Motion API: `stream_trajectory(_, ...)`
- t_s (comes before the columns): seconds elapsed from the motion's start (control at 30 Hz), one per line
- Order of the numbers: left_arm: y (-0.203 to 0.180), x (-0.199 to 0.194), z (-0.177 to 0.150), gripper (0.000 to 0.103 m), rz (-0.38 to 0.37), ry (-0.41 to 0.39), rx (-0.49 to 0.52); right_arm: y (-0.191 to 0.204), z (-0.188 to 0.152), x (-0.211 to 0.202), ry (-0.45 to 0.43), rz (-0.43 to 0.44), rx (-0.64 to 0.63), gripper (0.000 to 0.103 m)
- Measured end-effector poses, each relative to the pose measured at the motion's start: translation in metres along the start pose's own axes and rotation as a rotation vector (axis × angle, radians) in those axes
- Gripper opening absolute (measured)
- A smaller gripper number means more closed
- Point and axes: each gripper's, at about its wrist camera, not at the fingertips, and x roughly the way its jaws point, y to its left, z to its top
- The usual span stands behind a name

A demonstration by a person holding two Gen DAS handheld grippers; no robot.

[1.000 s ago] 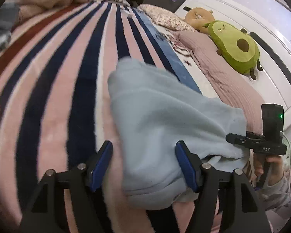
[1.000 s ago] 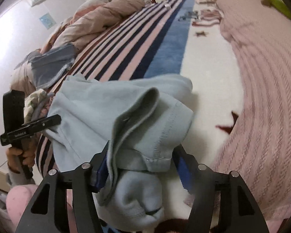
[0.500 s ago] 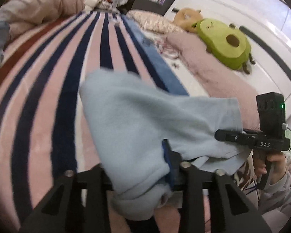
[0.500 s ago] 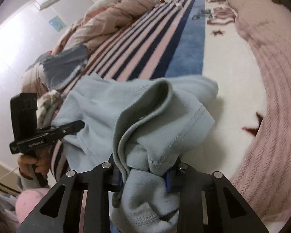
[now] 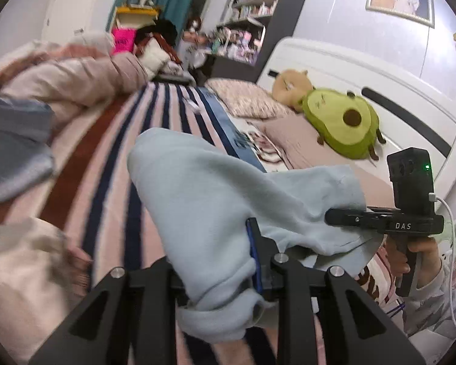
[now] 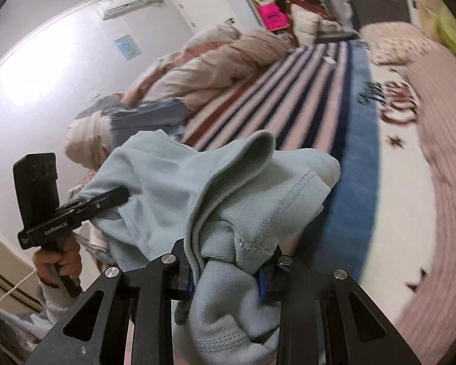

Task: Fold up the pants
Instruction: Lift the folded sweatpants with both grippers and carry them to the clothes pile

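Note:
Light blue pants [image 5: 215, 200] hang lifted above the striped bed cover [image 5: 112, 158]. My left gripper [image 5: 222, 264] is shut on one bunched end of them, cloth spilling over its jaws. In the right wrist view the same pants [image 6: 197, 188] drape forward, and my right gripper [image 6: 225, 276] is shut on the other bunched end, with a stitched hem showing. Each view shows the other gripper: the right gripper [image 5: 337, 216] biting the cloth's right edge, the left gripper [image 6: 118, 196] biting its left edge. A hand [image 5: 419, 255] holds the handle.
An avocado plush [image 5: 340, 124] and a tan plush lie by the white headboard [image 5: 380, 82]. A pink quilt [image 6: 425, 127] covers the right side. A bunched duvet [image 5: 76, 76] and blue-grey clothes [image 5: 12, 146] sit at the left. Shelves stand beyond the bed.
Both grippers closed on the pants and rose, lifting the near end off the bed. Both cameras tilted upward, so the room and walls now show.

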Motion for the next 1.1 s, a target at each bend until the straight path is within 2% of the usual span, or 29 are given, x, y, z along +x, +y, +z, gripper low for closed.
stream_trajectory(0.23, 0.056, -0.063, 0.008, 0.021, 0.052, -0.073, -0.045, 0.066, 0.030, 0.035, 0.003, 0.077, -0.091, 0.023)
stream_trajectory(0.63, 0.155, -0.161, -0.005, 0.021, 0.290, -0.139, -0.106, 0.187, 0.062, 0.132, 0.084, 0.241, -0.239, 0.023)
stream_trajectory(0.97, 0.213, -0.197, -0.039, 0.021, 0.394, -0.149, -0.223, 0.250, 0.057, 0.195, 0.183, 0.353, -0.293, 0.023)
stream_trajectory(1.1, 0.232, -0.191, -0.061, 0.021, 0.440, -0.088, -0.262, 0.260, 0.046, 0.215, 0.218, 0.377, -0.302, 0.023)
